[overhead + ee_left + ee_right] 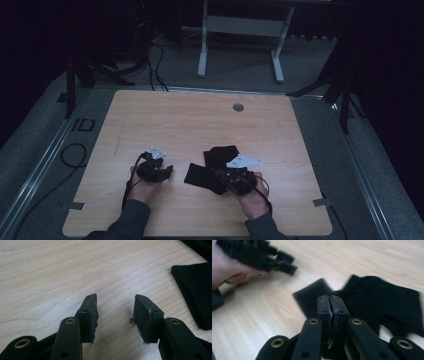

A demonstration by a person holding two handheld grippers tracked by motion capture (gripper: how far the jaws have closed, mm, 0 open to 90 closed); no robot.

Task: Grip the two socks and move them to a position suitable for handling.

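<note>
The left gripper [115, 315] hovers low over the wooden table [200, 120], its jaws spread apart with bare wood between them; the black cloth [197, 292] lies off to its right, not touching it. The right gripper [333, 312] has its jaws pressed together; whether they pinch any fabric I cannot tell. The cloth spreads out just ahead of it and to its right, and the person's left hand [227, 267] sits further ahead, to its left.
</note>
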